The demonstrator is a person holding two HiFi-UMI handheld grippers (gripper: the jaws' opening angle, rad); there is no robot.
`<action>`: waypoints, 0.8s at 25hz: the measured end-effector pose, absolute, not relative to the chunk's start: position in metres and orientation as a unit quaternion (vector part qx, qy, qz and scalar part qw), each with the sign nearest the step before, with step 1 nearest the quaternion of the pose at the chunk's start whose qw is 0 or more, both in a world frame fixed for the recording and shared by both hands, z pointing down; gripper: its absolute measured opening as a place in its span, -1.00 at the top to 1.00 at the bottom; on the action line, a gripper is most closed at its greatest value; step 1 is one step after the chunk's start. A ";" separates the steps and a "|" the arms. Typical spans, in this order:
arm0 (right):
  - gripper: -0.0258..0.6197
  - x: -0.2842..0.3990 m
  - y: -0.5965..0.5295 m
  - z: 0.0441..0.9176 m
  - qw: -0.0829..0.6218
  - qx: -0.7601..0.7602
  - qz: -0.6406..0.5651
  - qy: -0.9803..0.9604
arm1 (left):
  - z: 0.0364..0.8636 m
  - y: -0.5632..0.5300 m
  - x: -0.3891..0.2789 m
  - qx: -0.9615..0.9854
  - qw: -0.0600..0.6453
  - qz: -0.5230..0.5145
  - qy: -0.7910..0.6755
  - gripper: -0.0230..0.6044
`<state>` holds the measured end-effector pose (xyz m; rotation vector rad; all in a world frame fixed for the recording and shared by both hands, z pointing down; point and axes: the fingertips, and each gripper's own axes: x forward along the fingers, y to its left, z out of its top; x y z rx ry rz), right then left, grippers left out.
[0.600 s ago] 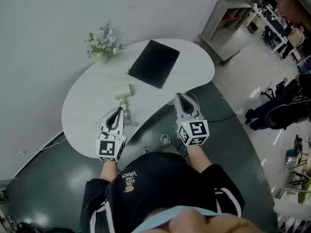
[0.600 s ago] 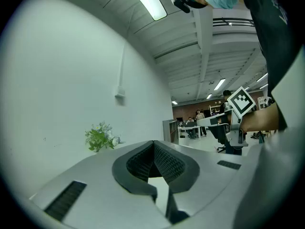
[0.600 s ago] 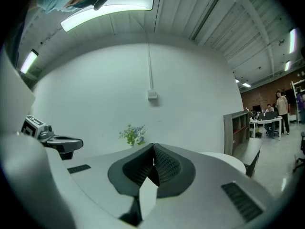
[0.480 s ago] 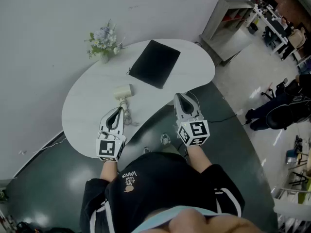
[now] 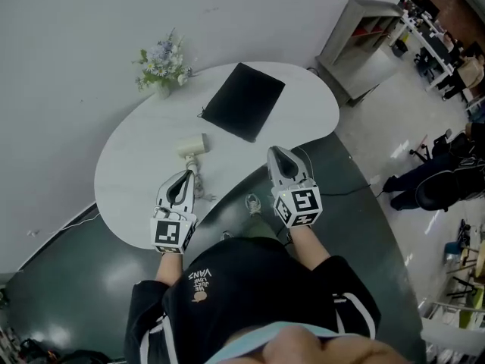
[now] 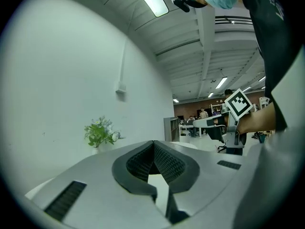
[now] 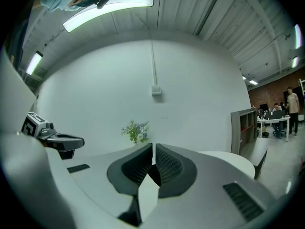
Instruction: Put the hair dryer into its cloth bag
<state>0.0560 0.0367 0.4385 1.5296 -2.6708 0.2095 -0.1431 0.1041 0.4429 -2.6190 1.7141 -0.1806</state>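
Left tongs [image 5: 184,176], right tongs [image 5: 275,153] closed, VANS shirt [image 5: 250,273]

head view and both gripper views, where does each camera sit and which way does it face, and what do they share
Head view: on the person's head, looking steeply down at the table, hair dryer and cloth bag; shows torso, left tongs, right tongs.
Left gripper view: rides the left tongs, looks along shut jaws toward flowers and wall; right tongs at right.
Right gripper view: rides the right tongs, looks along shut jaws toward the flowers; left tongs at left.
Shared: flowers in all three.
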 end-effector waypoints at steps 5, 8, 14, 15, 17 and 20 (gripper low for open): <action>0.77 0.053 0.004 0.456 0.045 0.475 0.073 -0.876 | 0.454 0.081 -0.138 -0.824 -0.001 -0.065 0.562 0.86; 0.78 0.048 -0.018 0.466 0.058 0.456 0.078 -0.885 | 0.462 0.066 -0.139 -0.813 -0.008 -0.071 0.578 0.86; 0.77 0.043 -0.061 0.480 0.072 0.424 0.080 -0.899 | 0.474 0.035 -0.140 -0.794 -0.018 -0.080 0.603 0.86; 0.77 0.043 -0.068 0.482 0.074 0.418 0.080 -0.902 | 0.477 0.031 -0.141 -0.790 -0.020 -0.080 0.607 0.86; 0.77 0.041 -0.082 0.489 0.081 0.405 0.078 -0.907 | 0.482 0.022 -0.141 -0.783 -0.026 -0.082 0.616 0.85; 0.77 0.040 -0.100 0.500 0.097 0.382 0.080 -0.916 | 0.492 0.011 -0.139 -0.768 -0.038 -0.085 0.634 0.85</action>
